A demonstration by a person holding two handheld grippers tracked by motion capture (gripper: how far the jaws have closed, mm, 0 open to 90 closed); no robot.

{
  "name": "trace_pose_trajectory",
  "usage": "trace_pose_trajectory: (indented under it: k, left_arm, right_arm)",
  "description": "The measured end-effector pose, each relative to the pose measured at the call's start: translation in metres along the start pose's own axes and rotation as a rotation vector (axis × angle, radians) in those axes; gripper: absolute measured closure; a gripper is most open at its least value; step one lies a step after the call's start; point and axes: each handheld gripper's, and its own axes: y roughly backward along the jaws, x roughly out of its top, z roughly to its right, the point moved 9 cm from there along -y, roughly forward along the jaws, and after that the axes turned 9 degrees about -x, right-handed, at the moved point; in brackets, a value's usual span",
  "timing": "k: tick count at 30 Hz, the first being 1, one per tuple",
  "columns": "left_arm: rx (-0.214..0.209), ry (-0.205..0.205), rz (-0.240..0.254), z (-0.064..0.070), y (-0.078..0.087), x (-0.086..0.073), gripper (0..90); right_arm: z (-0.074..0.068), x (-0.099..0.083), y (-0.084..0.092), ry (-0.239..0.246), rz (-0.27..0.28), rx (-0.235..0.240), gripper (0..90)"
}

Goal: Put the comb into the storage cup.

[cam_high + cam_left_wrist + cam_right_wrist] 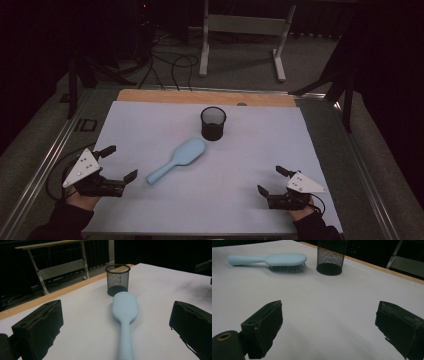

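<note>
High view: a light blue hairbrush (178, 160) lies bristles-down near the middle of the white table cover (150, 125), its handle pointing toward 7 o'clock and its head toward 1 o'clock, just short of the black mesh pen cup (213, 123), which stands upright. The left gripper (121, 164), at 8 o'clock from the brush with its jaws spread wide and holding nothing, sits near the handle end without touching it. The right gripper (270, 180), at 4 o'clock and well apart from the brush, likewise has its jaws wide apart and empty.
</note>
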Motion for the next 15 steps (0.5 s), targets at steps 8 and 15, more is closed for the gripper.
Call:
trace_pose_trajectory:
  k: [8,15]
  left_arm:
    - [-0.021,-0.017,-0.019,-0.004,-0.01,0.015,0.0]
    - [-0.036,-0.034,-0.056,-0.006,-0.021,0.025,0.0]
  right_arm:
    - [0.0,0.001,0.0,-0.004,0.005,0.002,7.5]
    - [0.0,0.001,0.001,-0.01,0.009,0.006,7.5]
